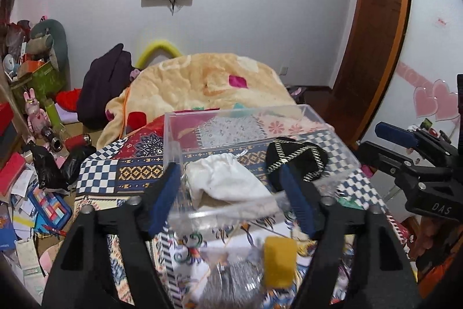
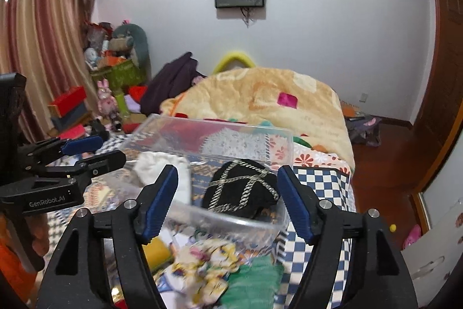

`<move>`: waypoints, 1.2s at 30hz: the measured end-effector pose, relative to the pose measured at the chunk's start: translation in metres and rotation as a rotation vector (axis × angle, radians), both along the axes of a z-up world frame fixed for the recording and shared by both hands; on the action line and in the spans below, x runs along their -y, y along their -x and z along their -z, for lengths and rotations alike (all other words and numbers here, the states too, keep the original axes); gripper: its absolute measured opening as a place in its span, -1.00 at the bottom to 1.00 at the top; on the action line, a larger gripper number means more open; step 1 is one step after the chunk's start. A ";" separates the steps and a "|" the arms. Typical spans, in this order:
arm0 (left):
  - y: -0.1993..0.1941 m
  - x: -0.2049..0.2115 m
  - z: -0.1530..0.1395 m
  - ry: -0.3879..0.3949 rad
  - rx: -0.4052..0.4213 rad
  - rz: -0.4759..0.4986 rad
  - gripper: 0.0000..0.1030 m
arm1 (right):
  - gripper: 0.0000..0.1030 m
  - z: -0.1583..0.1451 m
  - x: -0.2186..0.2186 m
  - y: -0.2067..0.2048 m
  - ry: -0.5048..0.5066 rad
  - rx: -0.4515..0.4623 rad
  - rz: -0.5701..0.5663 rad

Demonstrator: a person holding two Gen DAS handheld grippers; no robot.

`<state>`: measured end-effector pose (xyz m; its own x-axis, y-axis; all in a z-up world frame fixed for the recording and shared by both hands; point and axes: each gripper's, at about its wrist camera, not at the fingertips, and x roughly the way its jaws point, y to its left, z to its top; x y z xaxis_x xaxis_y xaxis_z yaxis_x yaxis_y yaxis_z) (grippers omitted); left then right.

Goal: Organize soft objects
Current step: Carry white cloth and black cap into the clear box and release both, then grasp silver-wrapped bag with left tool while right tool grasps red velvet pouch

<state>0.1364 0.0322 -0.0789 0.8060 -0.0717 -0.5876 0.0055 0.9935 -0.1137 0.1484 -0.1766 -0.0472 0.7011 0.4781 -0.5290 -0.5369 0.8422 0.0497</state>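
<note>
Since both claws hang spread with nothing pinched, the next grab is whichever's closer: the yellow sponge point(image 1: 280, 261) lies right under the left gripper point(image 1: 233, 200), around 5 o'clock. The right gripper point(image 2: 227, 201) faces the clear plastic bin point(image 2: 162, 123), which holds the black pouch point(image 2: 241, 187) and white cloth point(image 1: 225, 178). Readable: "GenRobot.AI", "DAS".

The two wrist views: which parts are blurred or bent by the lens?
Left wrist view: the yellow sponge and the clear box's near rim are smeared; the door frame bows. Right wrist view: the white cloth is blurred, the black cloth fairly sharp; the curtain curves.
</note>
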 end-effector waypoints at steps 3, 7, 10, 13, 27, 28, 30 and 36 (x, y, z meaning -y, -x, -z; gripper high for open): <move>0.021 -0.001 -0.005 0.023 0.013 0.005 0.78 | 0.46 -0.002 0.002 0.020 -0.002 0.019 -0.018; 0.048 -0.002 -0.002 0.039 0.002 0.007 0.87 | 0.52 0.004 0.000 0.044 -0.006 0.006 -0.054; 0.066 -0.003 0.007 0.036 -0.032 0.003 0.87 | 0.52 0.018 -0.003 0.058 0.005 -0.028 -0.075; 0.084 -0.003 0.020 0.038 -0.070 0.006 0.87 | 0.52 0.034 -0.008 0.067 0.016 -0.076 -0.103; 0.136 -0.010 0.084 0.048 -0.216 -0.054 0.87 | 0.52 0.118 -0.054 0.076 0.094 -0.323 -0.245; 0.137 -0.011 0.088 0.043 -0.225 -0.058 0.87 | 0.51 0.122 -0.055 0.075 0.096 -0.336 -0.252; 0.136 -0.012 0.092 0.034 -0.238 -0.065 0.87 | 0.52 0.125 -0.057 0.076 0.102 -0.329 -0.261; 0.121 -0.014 0.095 0.054 -0.243 -0.061 0.87 | -0.12 0.124 -0.058 0.078 0.115 -0.317 -0.262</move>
